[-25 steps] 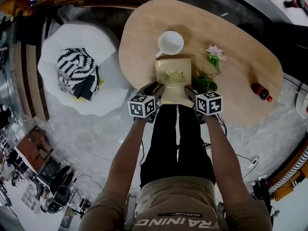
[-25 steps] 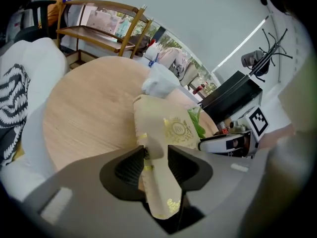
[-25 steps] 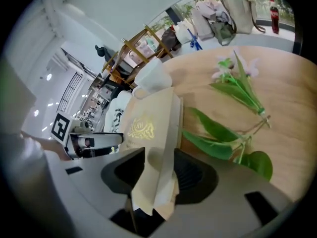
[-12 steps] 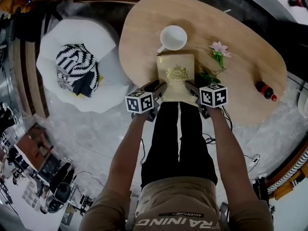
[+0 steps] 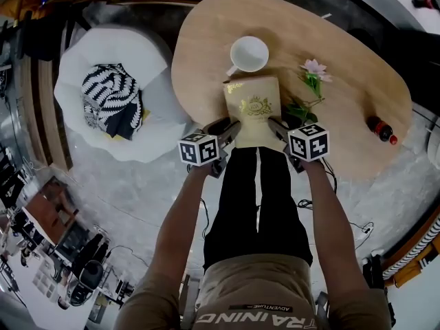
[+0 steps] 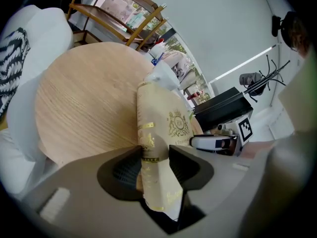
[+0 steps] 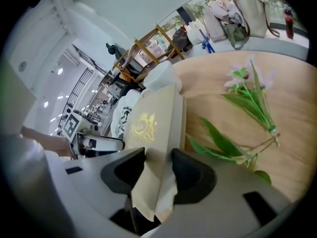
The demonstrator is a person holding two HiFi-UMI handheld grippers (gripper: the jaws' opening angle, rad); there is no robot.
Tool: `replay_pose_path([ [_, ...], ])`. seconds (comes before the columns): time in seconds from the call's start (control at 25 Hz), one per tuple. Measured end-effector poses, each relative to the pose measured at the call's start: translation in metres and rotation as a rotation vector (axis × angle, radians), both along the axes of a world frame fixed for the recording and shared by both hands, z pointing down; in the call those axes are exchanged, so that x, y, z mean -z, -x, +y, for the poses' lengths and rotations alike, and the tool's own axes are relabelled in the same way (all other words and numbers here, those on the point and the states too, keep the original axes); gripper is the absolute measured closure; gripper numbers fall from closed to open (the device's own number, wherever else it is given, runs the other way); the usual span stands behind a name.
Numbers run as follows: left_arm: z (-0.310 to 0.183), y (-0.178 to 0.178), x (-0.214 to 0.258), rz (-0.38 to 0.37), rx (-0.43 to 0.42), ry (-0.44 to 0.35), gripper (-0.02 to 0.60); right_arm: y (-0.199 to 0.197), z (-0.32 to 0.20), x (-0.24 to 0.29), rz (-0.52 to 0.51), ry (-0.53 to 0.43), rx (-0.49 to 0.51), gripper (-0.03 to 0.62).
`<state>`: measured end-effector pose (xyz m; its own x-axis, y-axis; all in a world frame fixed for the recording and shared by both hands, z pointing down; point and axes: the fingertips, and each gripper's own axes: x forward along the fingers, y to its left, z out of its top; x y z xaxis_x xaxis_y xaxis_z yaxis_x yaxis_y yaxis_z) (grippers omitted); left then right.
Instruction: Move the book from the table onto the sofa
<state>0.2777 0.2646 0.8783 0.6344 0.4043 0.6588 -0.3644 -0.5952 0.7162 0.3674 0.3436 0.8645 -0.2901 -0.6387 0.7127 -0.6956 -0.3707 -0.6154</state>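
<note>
One book lies at the table's near edge; your left gripper and right gripper each clamp one near corner. The left jaws have just been opening, with the spine between the pads. Also counted: one cup, one flower, one bottle.

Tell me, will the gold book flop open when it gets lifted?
Probably not much: the book shows a hard-looking cover and thick spine, so it should stay stiff. Its cover might gape slightly, since near the corner it seems to part from the pages in the right gripper view. It looks thick, so likely heavy for its size.
</note>
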Motion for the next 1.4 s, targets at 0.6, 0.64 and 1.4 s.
replay_pose_path([
  [0.6, 0.008, 0.003, 0.125, 0.071, 0.011, -0.087, 0.414, 0.0, 0.005, 0.123, 0.062, -0.109, 0.045, 0.43],
  [0.64, 0.007, 0.003, 0.14, 0.084, 0.01, -0.094, 0.414, 0.0, 0.004, 0.137, 0.072, -0.12, 0.051, 0.43],
  [1.4, -0.022, -0.033, 0.358, 0.343, 0.058, -0.344, 0.414, -0.037, -0.024, 0.362, 0.34, -0.391, 0.144, 0.43],
])
